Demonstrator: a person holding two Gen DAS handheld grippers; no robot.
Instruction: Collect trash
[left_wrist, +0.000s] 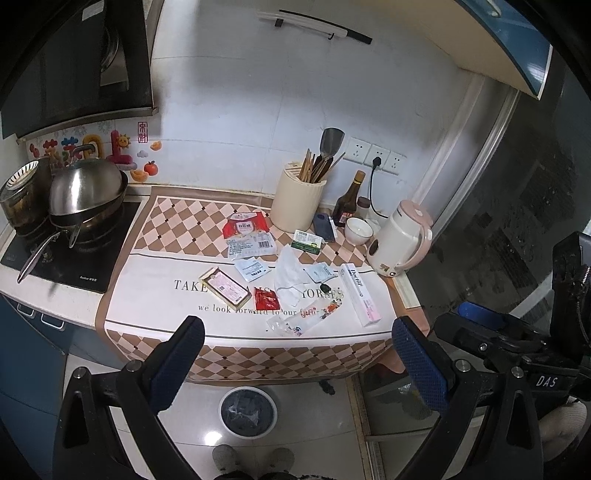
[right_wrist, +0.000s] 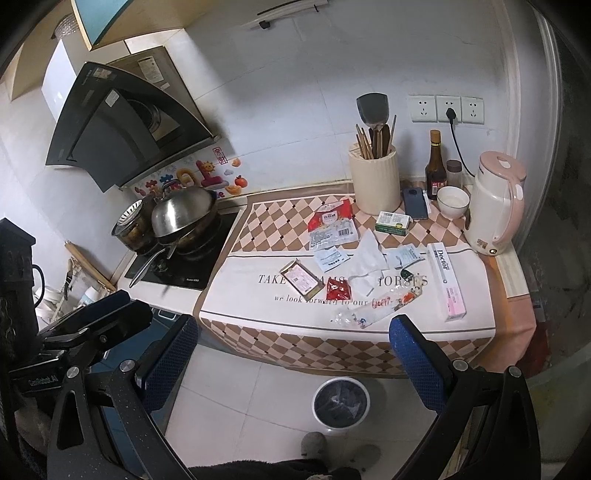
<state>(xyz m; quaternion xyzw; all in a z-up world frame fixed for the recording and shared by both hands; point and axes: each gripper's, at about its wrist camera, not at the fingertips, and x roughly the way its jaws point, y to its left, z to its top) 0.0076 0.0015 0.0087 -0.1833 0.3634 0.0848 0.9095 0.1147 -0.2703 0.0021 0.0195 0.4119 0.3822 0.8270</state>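
Note:
Trash lies on the counter cloth: a clear wrapper near the front edge, a red sachet, a crumpled tissue, a flat pink box, a red-and-white bag, a long toothpaste box. A white bin with a dark liner stands on the floor below. My left gripper and right gripper are both open and empty, held in front of the counter above the floor.
A pan with a steel lid sits on the hob at the left. A utensil holder, a sauce bottle, a phone, a bowl and a pink kettle stand at the back right.

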